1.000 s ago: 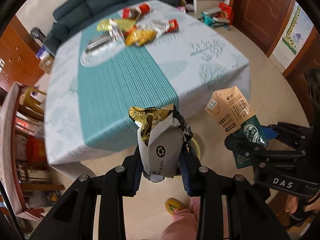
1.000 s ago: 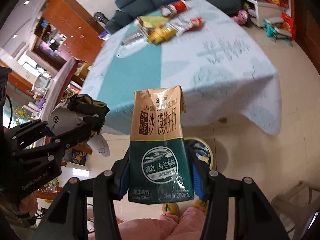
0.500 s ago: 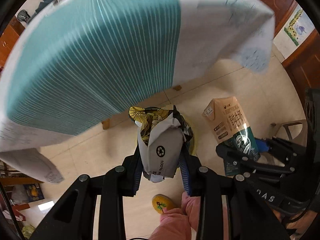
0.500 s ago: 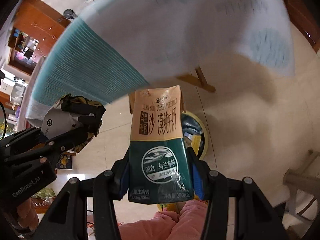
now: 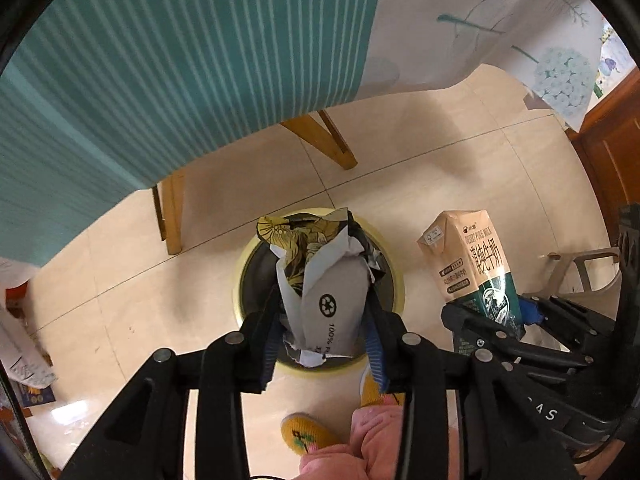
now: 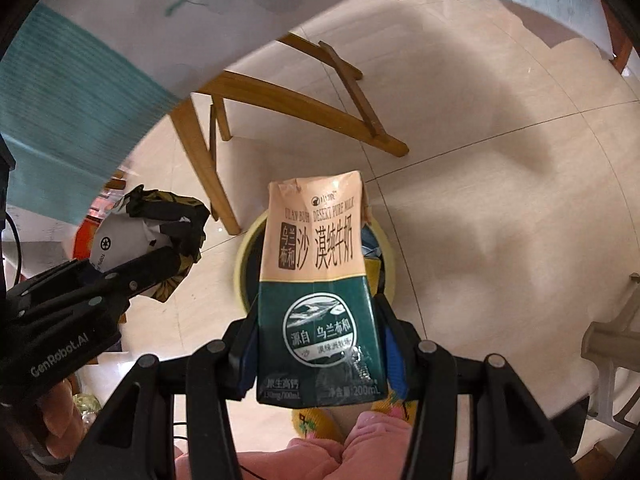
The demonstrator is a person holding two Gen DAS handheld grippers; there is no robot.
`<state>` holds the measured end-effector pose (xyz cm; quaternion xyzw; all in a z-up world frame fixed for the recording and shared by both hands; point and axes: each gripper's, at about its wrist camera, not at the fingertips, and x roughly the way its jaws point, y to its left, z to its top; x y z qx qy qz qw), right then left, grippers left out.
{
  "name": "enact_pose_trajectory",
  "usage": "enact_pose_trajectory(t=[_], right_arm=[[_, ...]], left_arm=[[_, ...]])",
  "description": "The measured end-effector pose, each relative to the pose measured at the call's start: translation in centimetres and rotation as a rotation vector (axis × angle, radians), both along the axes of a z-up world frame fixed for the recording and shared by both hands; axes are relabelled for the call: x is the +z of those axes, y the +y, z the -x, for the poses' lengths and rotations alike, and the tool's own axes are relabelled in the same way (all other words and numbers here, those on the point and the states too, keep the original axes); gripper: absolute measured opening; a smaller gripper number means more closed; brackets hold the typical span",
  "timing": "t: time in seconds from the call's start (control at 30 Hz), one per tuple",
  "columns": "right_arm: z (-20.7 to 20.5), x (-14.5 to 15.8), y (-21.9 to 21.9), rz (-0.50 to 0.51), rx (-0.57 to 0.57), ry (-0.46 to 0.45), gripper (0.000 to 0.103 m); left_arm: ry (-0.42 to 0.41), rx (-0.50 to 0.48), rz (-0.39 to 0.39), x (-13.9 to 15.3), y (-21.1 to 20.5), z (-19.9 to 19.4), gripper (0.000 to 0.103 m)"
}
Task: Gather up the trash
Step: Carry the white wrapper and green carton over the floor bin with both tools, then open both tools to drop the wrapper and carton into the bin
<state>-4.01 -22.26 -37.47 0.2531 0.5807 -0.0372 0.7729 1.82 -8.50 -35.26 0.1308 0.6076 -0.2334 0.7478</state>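
Observation:
A crumpled grey paper wrapper (image 5: 324,292) with a black and yellow print sits between the fingers of my left gripper (image 5: 322,316), whose jaws are opening while the pads still touch it. It hangs right above a round yellow-rimmed trash bin (image 5: 396,280) on the floor. My right gripper (image 6: 316,320) is shut on a tan and green milk carton (image 6: 316,280), held upright over the same bin (image 6: 244,256). The left wrist view shows the carton (image 5: 472,264) to the right; the right wrist view shows the wrapper (image 6: 120,240) to the left.
The teal and white tablecloth (image 5: 160,60) hangs down just behind the bin. Wooden table legs (image 5: 328,140) stand on the tiled floor under it. A person's yellow slipper (image 5: 308,436) and pink trouser leg are at the bottom. A pale plastic stool (image 6: 616,340) stands right.
Both grippers have sunk from above the tabletop to below its edge, close over the bin. The wrapper and the carton stayed between their fingers.

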Motion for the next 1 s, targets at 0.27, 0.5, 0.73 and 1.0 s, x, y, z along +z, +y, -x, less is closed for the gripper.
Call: enact_pose_trajectory(t=[0.27,0.5,0.73,1.0], right_arm=[[-0.2,-1.0,-0.3,0.006,-0.009,-0.001,0.051],[-1.2,-2.1,0.3,0.01,0.011,-0.012,0.051],[-3.3,-2.2,2.2,0.037,0.067,-0.036,0.051],[-5.5,-2.2,3.4,0.019,0.079,-0.042,0.065]], left_arm=[[-0.006,0.055,0.048,-1.6,0.8,-1.7,0.079],[-0.021,0.118,0.036,-2.0,3.4,-2.6,0.081],[-0.057,0.185,0.019,-1.6,6.0,-3.1,0.082],[-0.068,0.203,-0.002,-0.9,6.9,-3.0,0.082]])
